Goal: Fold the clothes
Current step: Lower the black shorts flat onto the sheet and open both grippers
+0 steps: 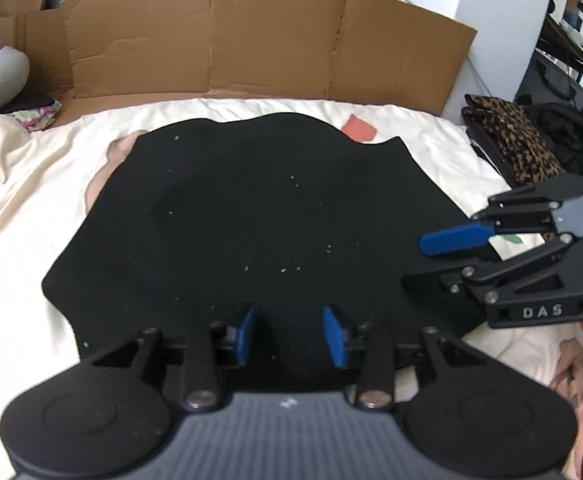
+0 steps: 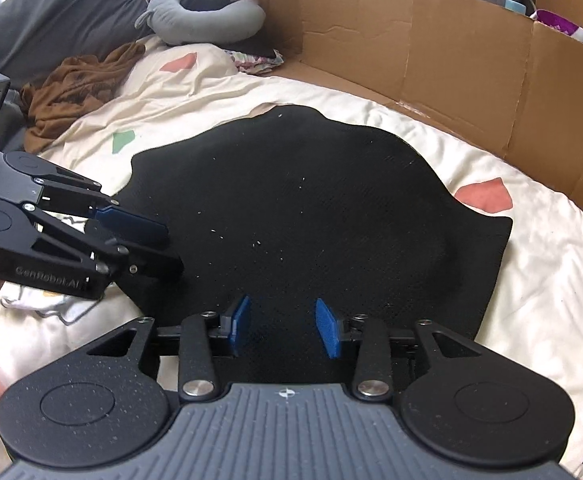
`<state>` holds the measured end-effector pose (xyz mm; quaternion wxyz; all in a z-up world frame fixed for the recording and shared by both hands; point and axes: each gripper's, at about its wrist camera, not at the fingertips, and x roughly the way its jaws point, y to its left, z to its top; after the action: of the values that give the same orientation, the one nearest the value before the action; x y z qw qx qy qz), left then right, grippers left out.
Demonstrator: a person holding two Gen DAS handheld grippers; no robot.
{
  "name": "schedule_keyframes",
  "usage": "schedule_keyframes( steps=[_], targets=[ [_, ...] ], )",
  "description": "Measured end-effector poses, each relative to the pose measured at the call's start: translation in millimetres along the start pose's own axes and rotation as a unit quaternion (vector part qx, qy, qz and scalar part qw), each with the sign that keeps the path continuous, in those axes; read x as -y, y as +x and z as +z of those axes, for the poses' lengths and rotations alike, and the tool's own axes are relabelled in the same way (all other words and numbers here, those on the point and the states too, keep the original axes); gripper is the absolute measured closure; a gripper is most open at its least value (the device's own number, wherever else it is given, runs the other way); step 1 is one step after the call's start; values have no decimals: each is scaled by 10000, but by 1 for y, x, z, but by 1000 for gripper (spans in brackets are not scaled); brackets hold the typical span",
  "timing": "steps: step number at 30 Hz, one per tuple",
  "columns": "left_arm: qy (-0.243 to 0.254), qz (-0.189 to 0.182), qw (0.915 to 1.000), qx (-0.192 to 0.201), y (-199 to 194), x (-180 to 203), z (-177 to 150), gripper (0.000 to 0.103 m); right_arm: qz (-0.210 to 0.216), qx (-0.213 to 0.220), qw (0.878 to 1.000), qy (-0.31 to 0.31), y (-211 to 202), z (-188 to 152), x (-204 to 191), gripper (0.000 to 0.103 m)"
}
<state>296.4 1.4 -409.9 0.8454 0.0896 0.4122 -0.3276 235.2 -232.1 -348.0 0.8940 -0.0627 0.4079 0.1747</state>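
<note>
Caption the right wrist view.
Both open grippers, right and left, over a black garment spread on the bed.

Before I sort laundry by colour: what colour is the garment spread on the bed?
Black garment, flecked with pale lint, clearest in the right wrist view.

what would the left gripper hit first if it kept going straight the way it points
Most likely the black garment lying on the bedsheet: the left gripper points down at it, jaws open with nothing between them. Exact depth is unclear.
</note>
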Motion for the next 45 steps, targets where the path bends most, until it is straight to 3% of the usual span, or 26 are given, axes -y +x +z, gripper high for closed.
schedule_keyframes(
  steps=[7,16,20,23,29,39,45],
  targets=[
    [116,125,9999,13,5,-9,-2,56,-240,-61,9995,-216,11,-7,8,50],
    [-220,469,9987,7,-12,-39,-8,62,-659,-129,9976,153,-6,-20,31,50],
    [-495,742,9959,-120,-28,-53,-10,68,-699,-89,9965,445,-19,-23,40,50],
    [-426,837,9954,-186,-44,-55,-11,68,-651,-5,9962,579,-33,-26,40,50],
    [-517,822,9951,-161,-63,-48,-13,65,-494,160,9955,793,-55,-38,30,50],
    [-530,710,9960,-123,-40,-40,-24,65,-432,190,9949,886,-44,-53,7,56],
    [-384,732,9963,-220,-32,-51,-37,63,-518,-196,9971,520,-28,-55,12,59]
  ],
)
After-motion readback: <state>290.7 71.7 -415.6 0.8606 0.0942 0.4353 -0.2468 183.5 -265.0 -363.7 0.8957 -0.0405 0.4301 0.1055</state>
